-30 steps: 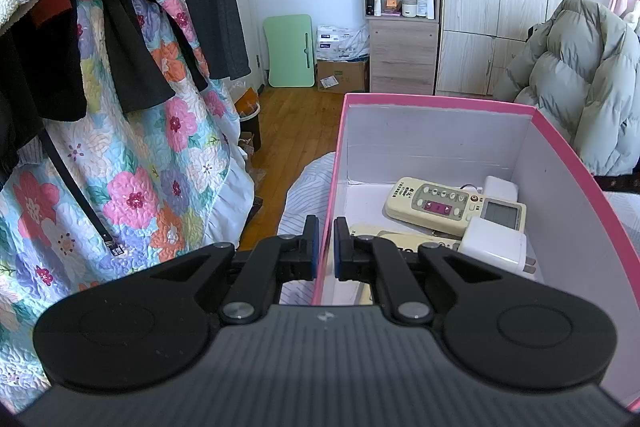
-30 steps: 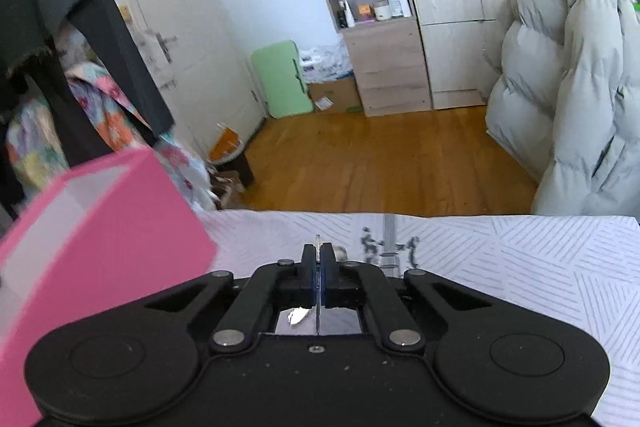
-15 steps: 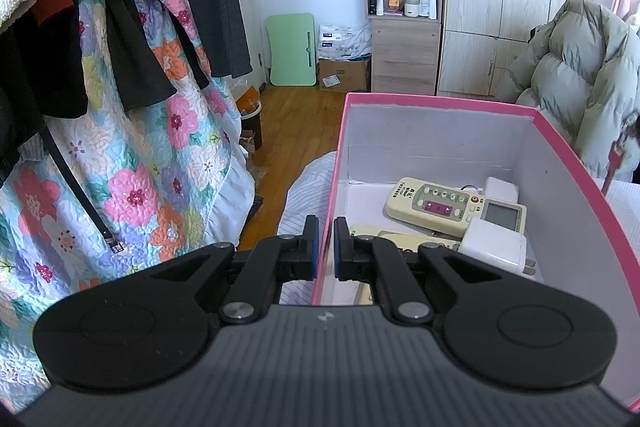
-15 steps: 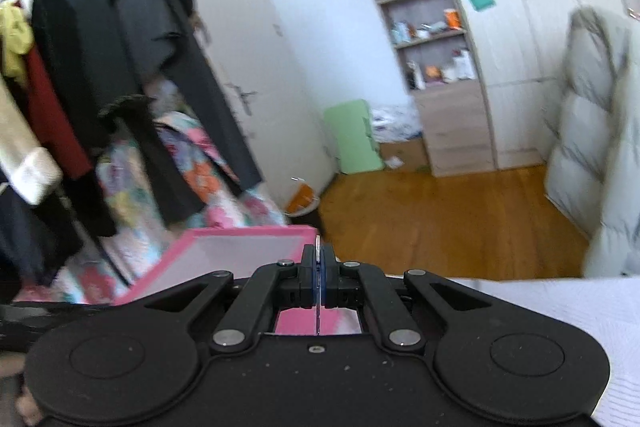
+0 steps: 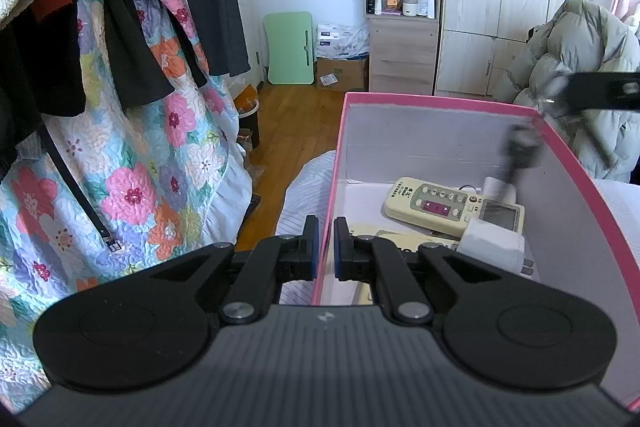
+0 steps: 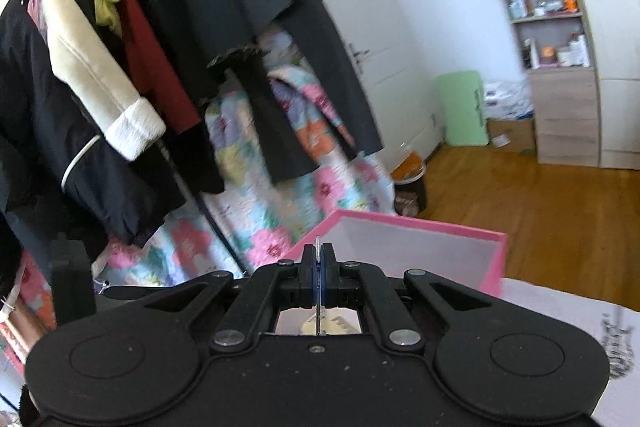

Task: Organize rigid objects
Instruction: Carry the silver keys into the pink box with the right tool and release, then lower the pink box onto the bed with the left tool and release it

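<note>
Left wrist view: the left tongs (image 5: 326, 245) pinch the near wall of the pink box (image 5: 436, 100), low in the frame. Inside lie a remote control (image 5: 434, 205) and a white charger (image 5: 492, 246). The right tongs (image 6: 319, 269) clamp a thin metal piece (image 6: 317, 243), above the box.

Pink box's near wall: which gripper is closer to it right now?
Left. The left gripper is clamped on the pink box wall; the right gripper, pinching a thin flat piece, is above the box.
</note>
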